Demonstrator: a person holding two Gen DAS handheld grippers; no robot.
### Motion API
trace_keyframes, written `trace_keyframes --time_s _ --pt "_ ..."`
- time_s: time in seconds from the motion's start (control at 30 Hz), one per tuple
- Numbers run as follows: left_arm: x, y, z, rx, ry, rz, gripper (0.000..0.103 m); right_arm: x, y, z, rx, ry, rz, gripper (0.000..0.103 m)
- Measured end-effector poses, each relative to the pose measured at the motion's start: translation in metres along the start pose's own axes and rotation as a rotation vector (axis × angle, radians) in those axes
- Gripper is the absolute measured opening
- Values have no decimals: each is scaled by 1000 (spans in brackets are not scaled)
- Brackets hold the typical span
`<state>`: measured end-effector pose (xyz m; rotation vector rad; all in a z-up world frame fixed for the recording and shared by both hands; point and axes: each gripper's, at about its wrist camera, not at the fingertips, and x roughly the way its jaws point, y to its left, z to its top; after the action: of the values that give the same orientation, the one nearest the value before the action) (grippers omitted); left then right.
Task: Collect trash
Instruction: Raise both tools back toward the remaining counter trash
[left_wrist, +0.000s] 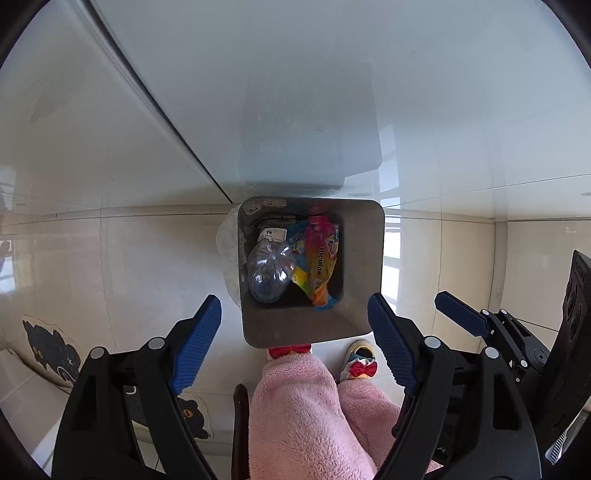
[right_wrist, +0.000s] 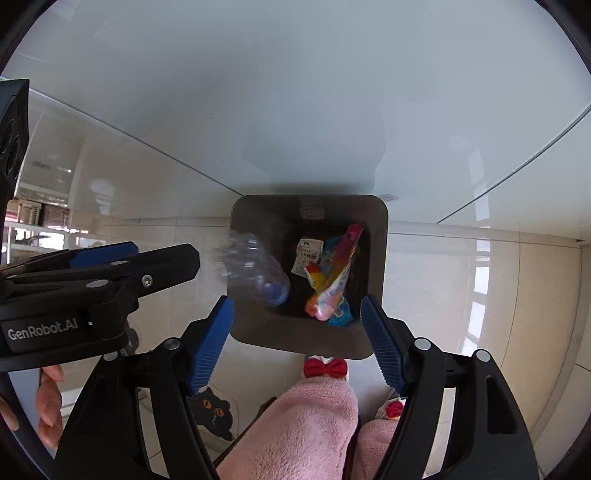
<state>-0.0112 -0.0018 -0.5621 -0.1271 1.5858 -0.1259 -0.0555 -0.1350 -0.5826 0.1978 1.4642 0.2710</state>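
A grey square trash bin (left_wrist: 364, 258) (right_wrist: 376, 229) stands on the floor below a glass table edge. A clear plastic bottle (left_wrist: 267, 273) (right_wrist: 255, 273) is in or at the bin's left side and looks blurred in the right wrist view. A colourful Mentos wrapper (left_wrist: 321, 258) (right_wrist: 334, 280) and a white paper slip (left_wrist: 273, 234) (right_wrist: 306, 254) lie inside the bin. My left gripper (left_wrist: 295, 347) is open and empty above the bin; it also shows in the right wrist view (right_wrist: 166, 258). My right gripper (right_wrist: 297, 347) is open and empty above the bin.
A glass tabletop (left_wrist: 295, 92) (right_wrist: 295, 92) spans the upper view. The person's pink fleece legs (left_wrist: 306, 413) (right_wrist: 295, 432) and bow slippers (left_wrist: 364, 367) (right_wrist: 325, 367) stand by the bin. A black cat mat (left_wrist: 51, 350) (right_wrist: 212, 411) lies on the tiled floor.
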Motion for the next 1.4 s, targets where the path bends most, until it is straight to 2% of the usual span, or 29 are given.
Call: trace_keyframes --time_s 0.1,0.23,0.27,0.57,0.73,0.93,1.17,1.27,1.4 --pt "-15 -2 -2 -5 -22 6 88 -14 -3 1 14 -15 -4 91" --pt "-46 -8 -10 -13 -55 5 94 -44 -2 2 13 -49 -7 95" --pt "-54 -9 -13 -13 -65 8 95 -52 -1 1 16 -61 -10 100" --pt "-152 -19 -44 -46 -189 4 95 -145 10 -3 -40 -157 -51 100" --pt "-214 -24 -57 -80 -288 -29 95 -180 13 -10 -104 -193 -99 100" --pt "-280 -32 -64 -79 -395 -15 95 -234 6 -16 -113 -261 -112 100" --pt "-331 -40 -49 -66 -478 48 95 -309 5 2 -119 -414 -152 100" --pt "-347 -43 -36 -52 -511 64 95 -336 2 19 -83 -472 -169 100" --pt "-365 -49 -7 -33 -536 60 95 -361 -5 50 -37 -512 -143 100"
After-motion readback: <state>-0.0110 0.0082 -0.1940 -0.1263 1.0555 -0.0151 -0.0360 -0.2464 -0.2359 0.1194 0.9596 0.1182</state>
